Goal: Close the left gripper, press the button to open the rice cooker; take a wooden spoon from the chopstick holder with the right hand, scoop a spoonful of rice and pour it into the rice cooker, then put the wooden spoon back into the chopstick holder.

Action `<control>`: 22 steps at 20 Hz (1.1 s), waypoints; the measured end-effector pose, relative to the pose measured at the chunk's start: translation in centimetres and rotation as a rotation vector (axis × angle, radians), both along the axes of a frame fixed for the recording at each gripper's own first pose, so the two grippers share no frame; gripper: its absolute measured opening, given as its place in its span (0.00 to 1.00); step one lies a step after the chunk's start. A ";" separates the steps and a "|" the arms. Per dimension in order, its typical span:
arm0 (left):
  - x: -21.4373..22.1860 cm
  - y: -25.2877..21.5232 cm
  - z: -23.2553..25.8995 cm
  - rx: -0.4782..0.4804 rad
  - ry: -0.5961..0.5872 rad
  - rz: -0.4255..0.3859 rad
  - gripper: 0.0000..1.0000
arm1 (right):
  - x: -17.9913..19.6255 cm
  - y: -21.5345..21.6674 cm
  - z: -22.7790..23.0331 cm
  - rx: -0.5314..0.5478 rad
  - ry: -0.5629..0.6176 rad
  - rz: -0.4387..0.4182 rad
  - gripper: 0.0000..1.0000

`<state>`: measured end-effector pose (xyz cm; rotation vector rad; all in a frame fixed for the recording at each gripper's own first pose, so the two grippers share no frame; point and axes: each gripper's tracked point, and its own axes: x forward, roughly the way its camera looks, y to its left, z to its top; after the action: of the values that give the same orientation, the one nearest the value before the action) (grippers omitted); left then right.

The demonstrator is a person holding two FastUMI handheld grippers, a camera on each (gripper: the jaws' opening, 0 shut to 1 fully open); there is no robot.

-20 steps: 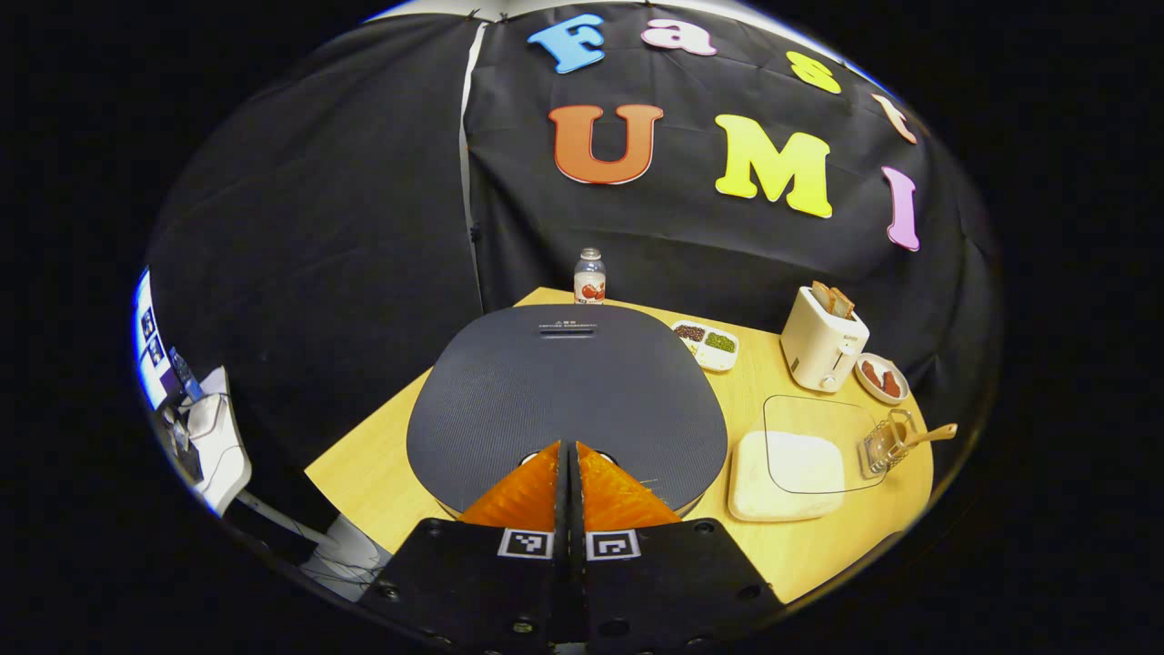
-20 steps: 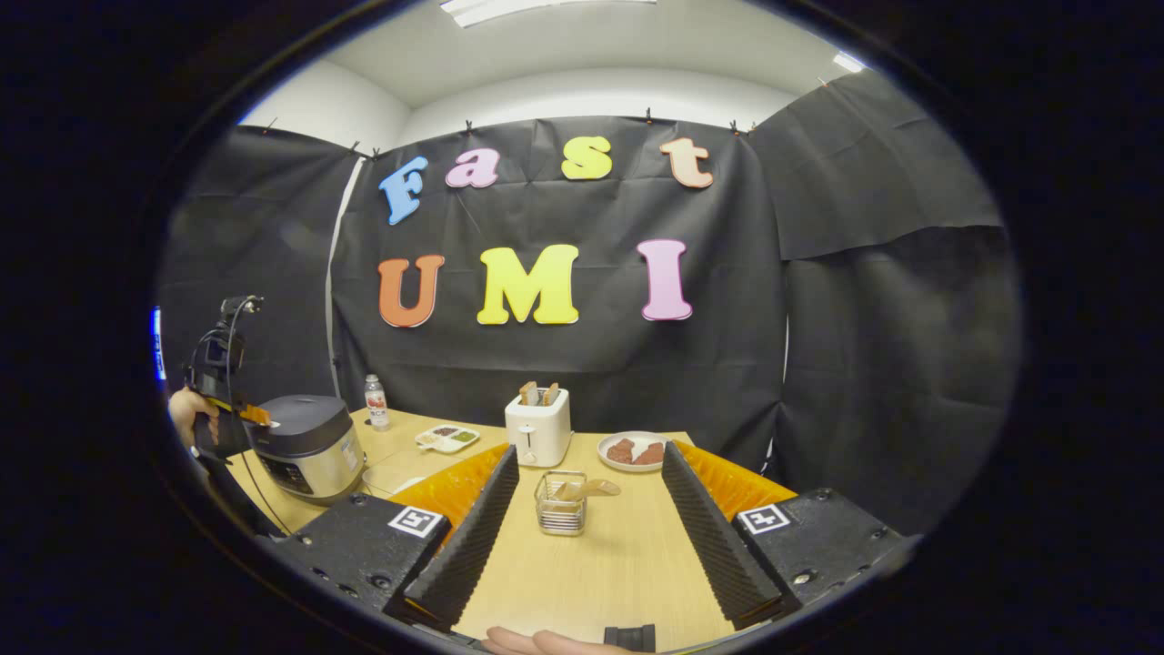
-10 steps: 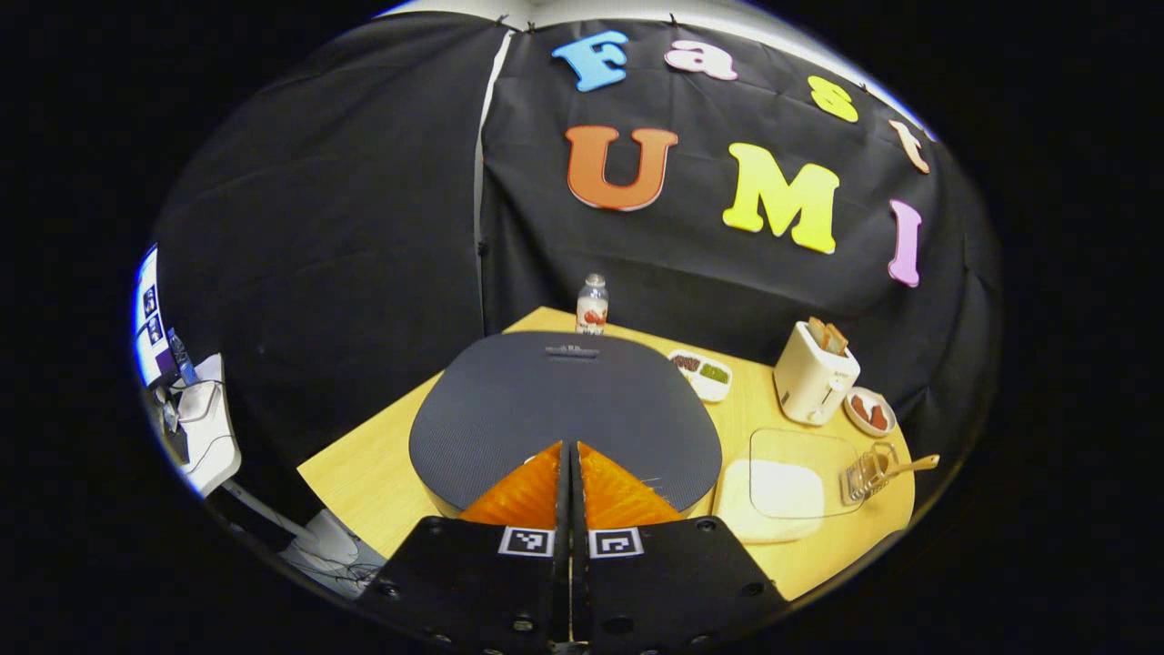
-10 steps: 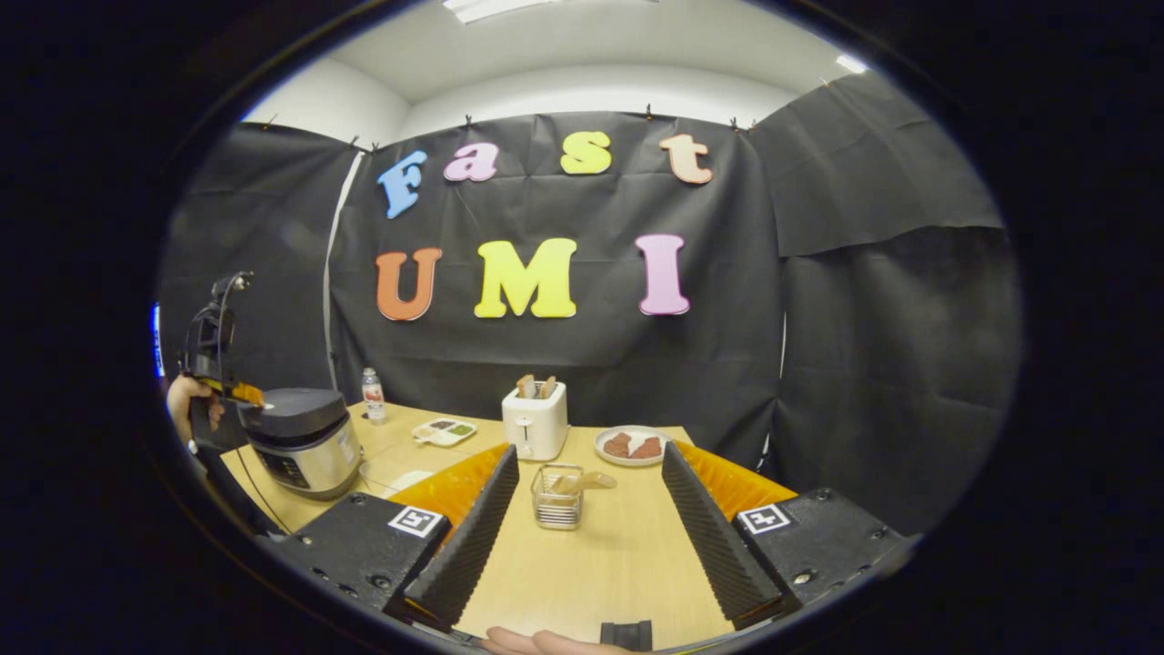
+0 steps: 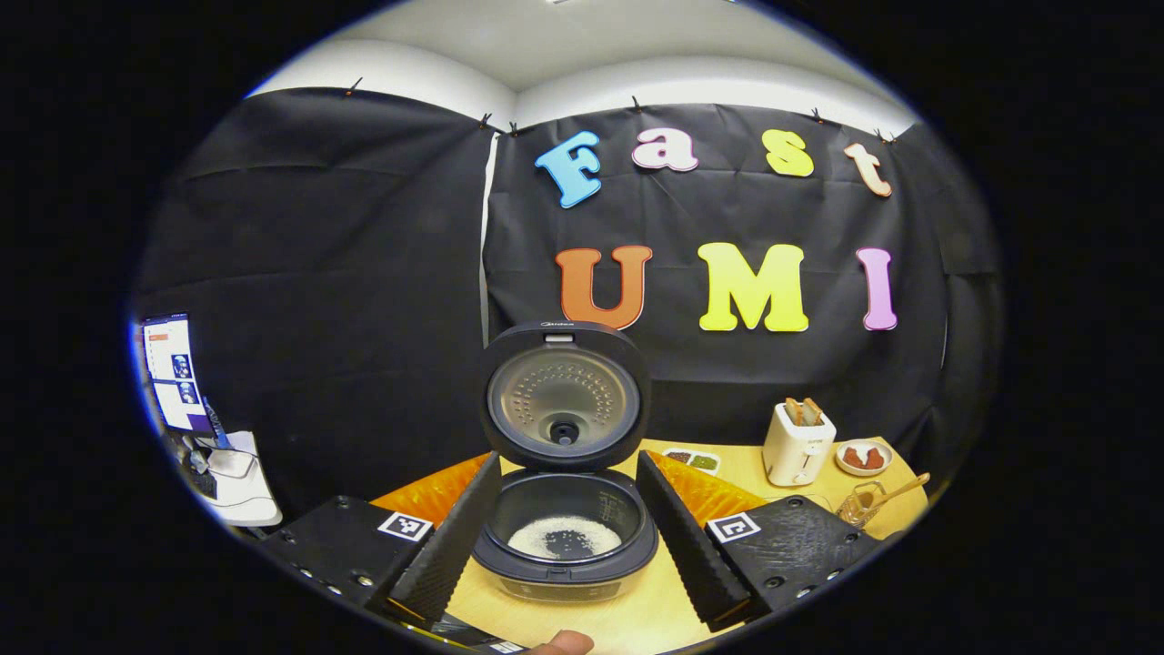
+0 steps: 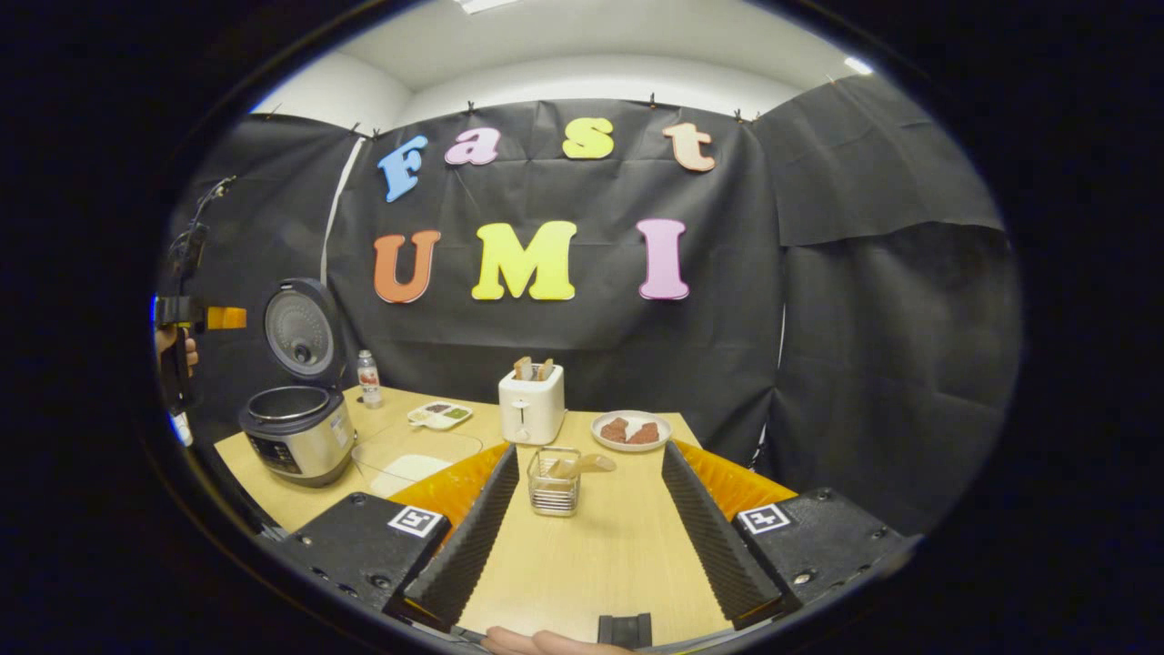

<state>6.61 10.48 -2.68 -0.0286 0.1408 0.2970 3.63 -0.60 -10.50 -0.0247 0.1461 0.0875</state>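
Note:
The rice cooker (image 5: pixel 564 546) stands with its lid (image 5: pixel 564 396) swung upright, and white grains lie at the bottom of its pot. My left gripper (image 5: pixel 568 459) is open, its fingers spread on either side of the cooker and back from it. In the right gripper view the cooker (image 6: pixel 298 437) sits at the table's left end, with the left gripper (image 6: pixel 214 317) held in a hand above and left of it. My right gripper (image 6: pixel 589 450) is open and empty. Just ahead between its fingers stands the wire chopstick holder (image 6: pixel 555 482) with the wooden spoon (image 6: pixel 582 466) leaning in it.
A flat white rice tray (image 6: pixel 414 464) under a clear cover lies between cooker and holder. Behind stand a toaster (image 6: pixel 532 409), a plate of red pieces (image 6: pixel 630 429), a small divided dish (image 6: pixel 439 415) and a bottle (image 6: pixel 367 377). A person's fingertip (image 6: pixel 546 642) shows at the near edge.
The cooker's lid has sprung from flat to upright. My left gripper, shut down on the lid before, has lifted and pulled back and now stands open. The right gripper has barely moved.

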 end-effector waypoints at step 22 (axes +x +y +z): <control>-7.1 -5.7 -2.9 0.025 -0.054 -0.139 0.94 | 15.1 2.5 -15.0 0.112 0.150 -0.070 0.97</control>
<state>-0.46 4.82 -5.56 -0.0022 0.0845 0.1591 18.69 1.93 -25.50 0.0993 0.2917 0.0274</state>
